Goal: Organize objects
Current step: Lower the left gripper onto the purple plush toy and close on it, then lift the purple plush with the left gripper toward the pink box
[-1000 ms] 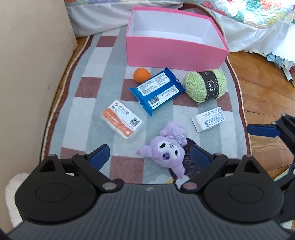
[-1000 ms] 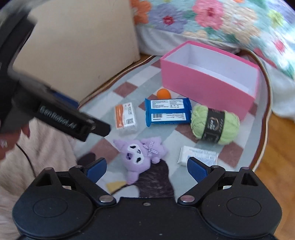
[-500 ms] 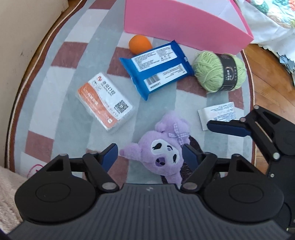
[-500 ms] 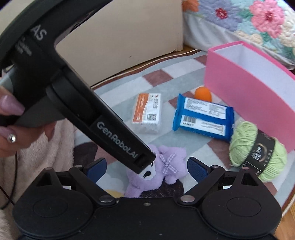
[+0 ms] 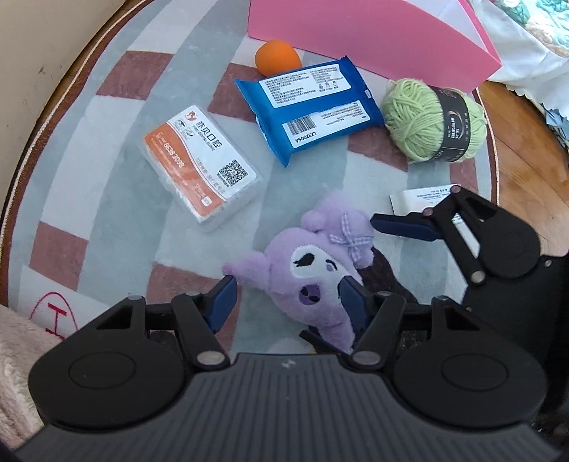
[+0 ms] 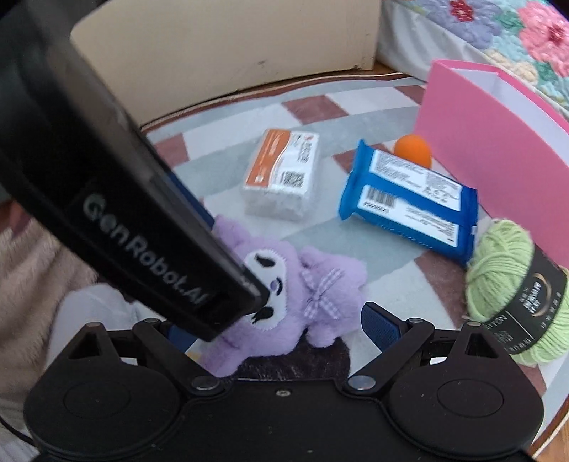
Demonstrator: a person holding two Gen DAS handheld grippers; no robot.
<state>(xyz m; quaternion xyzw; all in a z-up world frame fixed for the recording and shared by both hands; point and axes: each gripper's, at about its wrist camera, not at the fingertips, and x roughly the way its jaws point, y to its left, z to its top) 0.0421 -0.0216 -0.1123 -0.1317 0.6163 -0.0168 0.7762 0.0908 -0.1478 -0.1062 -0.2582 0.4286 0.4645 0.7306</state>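
A purple plush toy (image 5: 313, 270) lies on the checked rug (image 5: 117, 170). My left gripper (image 5: 288, 302) is open, its blue pads on either side of the toy's head, close to touching. The toy also shows in the right wrist view (image 6: 302, 288), partly hidden by the left gripper's body. My right gripper (image 6: 281, 327) is open just behind the toy. One of its fingers shows in the left wrist view (image 5: 405, 225) over a white packet (image 5: 419, 197). A pink box (image 5: 355, 32) stands at the rug's far end.
On the rug lie an orange-and-white packet (image 5: 202, 167), a blue wipes pack (image 5: 309, 106), an orange ball (image 5: 277, 60) and a green yarn ball (image 5: 434, 121). A beige cabinet (image 6: 220, 46) stands left. A bed with a floral quilt (image 6: 498, 35) is behind the box.
My left gripper has dropped down and forward until its pads straddle the plush toy's head. My right gripper has moved in close behind the toy.
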